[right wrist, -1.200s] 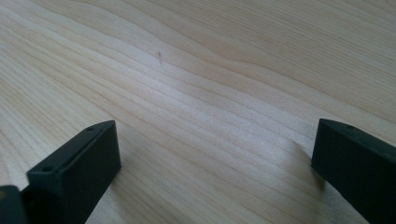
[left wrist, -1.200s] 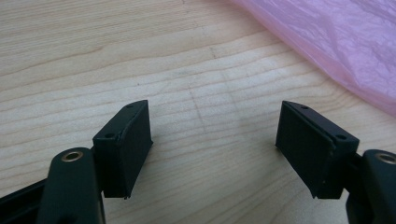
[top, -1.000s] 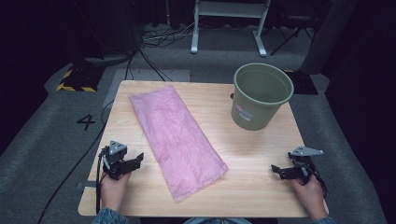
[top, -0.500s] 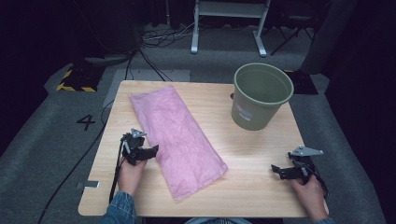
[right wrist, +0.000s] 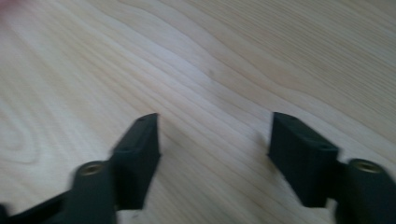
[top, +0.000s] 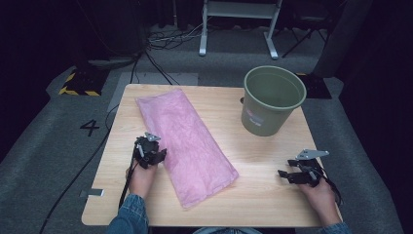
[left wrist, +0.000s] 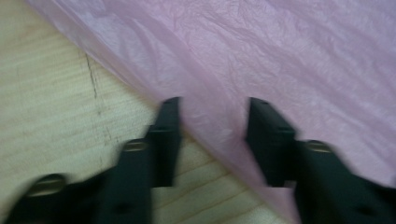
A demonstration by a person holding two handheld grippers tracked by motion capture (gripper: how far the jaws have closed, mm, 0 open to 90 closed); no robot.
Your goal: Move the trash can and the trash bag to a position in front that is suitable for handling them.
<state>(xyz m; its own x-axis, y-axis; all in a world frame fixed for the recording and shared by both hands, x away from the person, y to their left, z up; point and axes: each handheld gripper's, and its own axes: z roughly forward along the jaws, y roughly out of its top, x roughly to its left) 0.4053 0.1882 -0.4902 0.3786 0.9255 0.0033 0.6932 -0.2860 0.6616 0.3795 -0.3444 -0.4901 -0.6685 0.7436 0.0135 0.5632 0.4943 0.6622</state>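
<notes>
A flat pink plastic bag [top: 187, 141] lies slantwise on the wooden table [top: 263, 200]. My left gripper [top: 159, 155] is at the bag's left long edge. In the left gripper view the pink bag [left wrist: 280, 56] has its edge running between the two black jaws of the left gripper [left wrist: 212, 105]. Those jaws have just been closing, but a gap is still visible and the pads do not press the film. Near the table's front right, my right gripper [top: 283, 174] is low over bare wood. The right gripper [right wrist: 215, 121] has also been closing and has nothing between its jaws.
An olive-green bucket [top: 272, 100] stands upright at the back right of the table, open side up. Cables trail on the grey floor to the left, and a white metal frame [top: 238, 24] stands behind the table.
My left gripper has moved forward and to the right, from the front left of the table to the bag's edge, and its jaws stand narrower. The right hand stayed in place.
</notes>
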